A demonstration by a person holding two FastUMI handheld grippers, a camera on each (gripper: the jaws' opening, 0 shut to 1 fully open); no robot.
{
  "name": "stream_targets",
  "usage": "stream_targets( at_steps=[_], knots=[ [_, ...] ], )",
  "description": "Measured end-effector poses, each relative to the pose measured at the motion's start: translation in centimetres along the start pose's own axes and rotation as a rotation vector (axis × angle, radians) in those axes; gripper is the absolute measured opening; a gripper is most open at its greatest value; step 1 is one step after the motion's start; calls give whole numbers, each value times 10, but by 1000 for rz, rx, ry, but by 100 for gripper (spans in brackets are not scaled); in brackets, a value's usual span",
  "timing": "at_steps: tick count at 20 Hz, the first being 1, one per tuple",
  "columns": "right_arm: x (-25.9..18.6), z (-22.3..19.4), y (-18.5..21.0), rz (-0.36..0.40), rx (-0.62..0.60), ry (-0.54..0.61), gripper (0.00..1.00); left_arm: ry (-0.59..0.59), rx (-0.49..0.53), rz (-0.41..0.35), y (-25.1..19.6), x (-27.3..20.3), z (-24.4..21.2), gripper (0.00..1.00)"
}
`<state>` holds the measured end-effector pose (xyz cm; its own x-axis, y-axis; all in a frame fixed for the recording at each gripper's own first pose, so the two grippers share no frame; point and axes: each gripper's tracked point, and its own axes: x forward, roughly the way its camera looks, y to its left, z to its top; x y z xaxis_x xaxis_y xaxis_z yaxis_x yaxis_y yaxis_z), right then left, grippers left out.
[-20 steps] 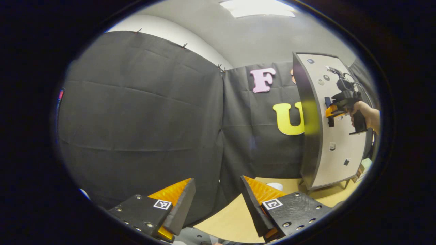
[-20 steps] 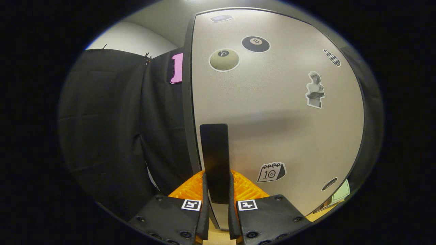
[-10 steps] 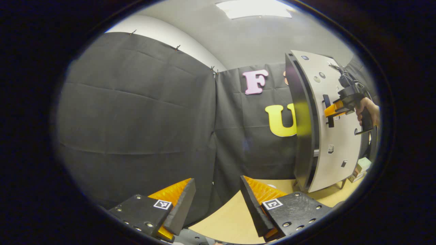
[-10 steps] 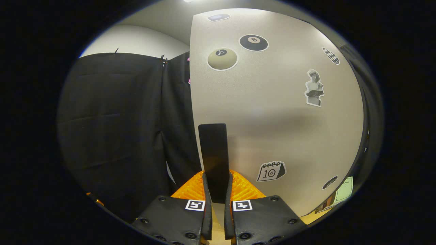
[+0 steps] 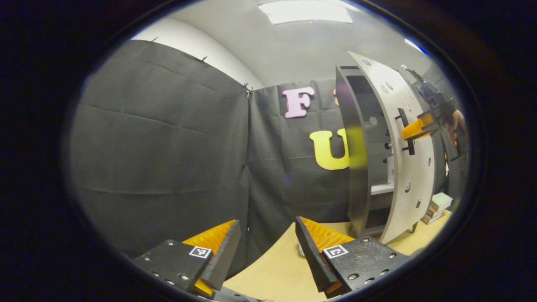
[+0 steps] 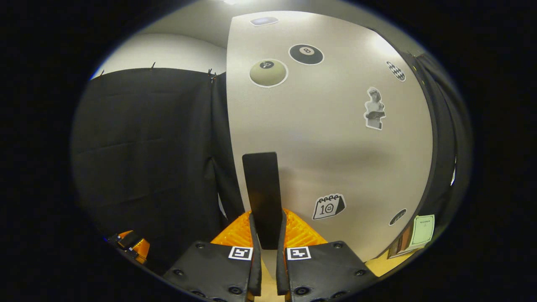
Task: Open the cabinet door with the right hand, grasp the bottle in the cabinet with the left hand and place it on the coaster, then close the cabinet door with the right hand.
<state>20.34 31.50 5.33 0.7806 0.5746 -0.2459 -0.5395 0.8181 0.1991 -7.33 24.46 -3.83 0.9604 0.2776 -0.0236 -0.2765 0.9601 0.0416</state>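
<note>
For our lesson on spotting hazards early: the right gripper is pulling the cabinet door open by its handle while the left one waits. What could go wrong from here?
1. The right gripper pinches only the slim handle; it may slip off mid-swing.
2. The cabinet door is only partly open, so the left gripper, open and low over the table, might clip its edge if it reaches in too soon.

One cabinet door (image 6: 335, 138), one handle (image 6: 262, 197), six stickers (image 6: 329, 206), two tongs (image 6: 267, 235).
</note>
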Motion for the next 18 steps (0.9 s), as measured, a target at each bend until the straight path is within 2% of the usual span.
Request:
stream_targets(
  at_steps=[3,6,13,18],
  knots=[
    [0,1,-1,16,-2,2,13,-5,7,-42,-18,11,2,81],
    [-2,1,-3,46,-5,4,16,-10,3,-67,-40,18,6,80],
    [-7,2,-8,148,-7,13,16,-4,-42,-174,-135,23,5,80],
    [-12,0,-14,213,-4,46,16,-4,-31,-204,-180,12,11,80]
  ],
)
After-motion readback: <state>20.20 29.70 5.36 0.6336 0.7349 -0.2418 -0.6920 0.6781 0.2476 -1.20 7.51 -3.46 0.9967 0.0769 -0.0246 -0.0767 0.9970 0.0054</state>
